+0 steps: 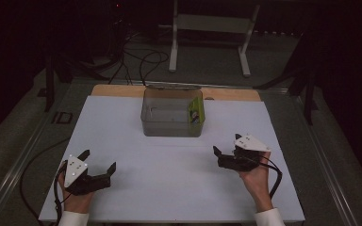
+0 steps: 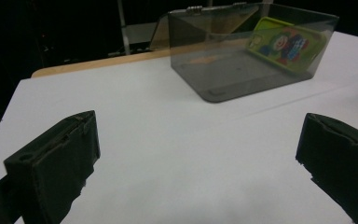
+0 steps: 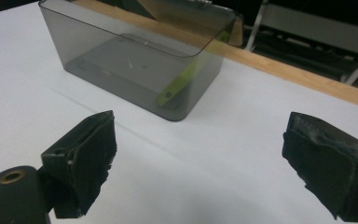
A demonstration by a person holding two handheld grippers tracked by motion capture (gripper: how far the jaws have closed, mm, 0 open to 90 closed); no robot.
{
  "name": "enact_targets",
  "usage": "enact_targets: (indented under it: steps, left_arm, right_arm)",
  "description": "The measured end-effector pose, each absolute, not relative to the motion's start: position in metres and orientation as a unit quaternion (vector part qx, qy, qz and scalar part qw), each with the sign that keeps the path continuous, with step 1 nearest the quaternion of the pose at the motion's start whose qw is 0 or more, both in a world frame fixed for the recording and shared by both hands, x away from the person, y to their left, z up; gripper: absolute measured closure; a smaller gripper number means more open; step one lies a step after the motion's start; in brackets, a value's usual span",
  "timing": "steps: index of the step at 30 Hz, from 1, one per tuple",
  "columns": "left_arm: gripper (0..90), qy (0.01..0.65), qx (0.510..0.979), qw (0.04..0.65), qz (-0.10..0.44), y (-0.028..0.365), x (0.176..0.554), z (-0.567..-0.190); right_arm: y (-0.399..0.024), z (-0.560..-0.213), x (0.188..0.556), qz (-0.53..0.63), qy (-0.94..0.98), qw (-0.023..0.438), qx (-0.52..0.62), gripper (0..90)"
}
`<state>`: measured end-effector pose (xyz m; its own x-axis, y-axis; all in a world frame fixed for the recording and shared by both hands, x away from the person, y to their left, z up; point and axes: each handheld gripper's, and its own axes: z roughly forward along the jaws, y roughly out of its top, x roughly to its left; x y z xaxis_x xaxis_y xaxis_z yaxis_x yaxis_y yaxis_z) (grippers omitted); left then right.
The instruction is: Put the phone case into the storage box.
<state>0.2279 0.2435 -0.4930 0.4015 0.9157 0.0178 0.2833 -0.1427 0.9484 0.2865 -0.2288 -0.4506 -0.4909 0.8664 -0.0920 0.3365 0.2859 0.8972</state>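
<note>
Reaching in, you could tip the smoky plastic bin point(image 1: 172, 123) — the green card point(image 1: 196, 112) leans against its right wall; both the left gripper point(image 1: 99, 161) and right gripper point(image 1: 226, 143) are spread wide, empty.

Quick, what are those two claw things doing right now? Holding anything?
Left gripper: open, holding nothing, over the white table.
Right gripper: open, holding nothing, short of the tinted plastic box.

left claw point(image 1: 99, 162) black, grey plate | right claw point(image 1: 226, 143) black | white sleeves
</note>
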Motion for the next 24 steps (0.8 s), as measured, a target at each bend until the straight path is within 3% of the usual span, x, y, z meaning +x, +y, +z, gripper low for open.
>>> enact_targets:
  steps: [24]
  left_arm:
    - [0.0,0.417,0.693,0.496,0.317,0.243,0.222,-0.492]
  right_arm:
    - [-0.272,-0.495,0.239,0.500,0.697,0.317,0.405,10.8]
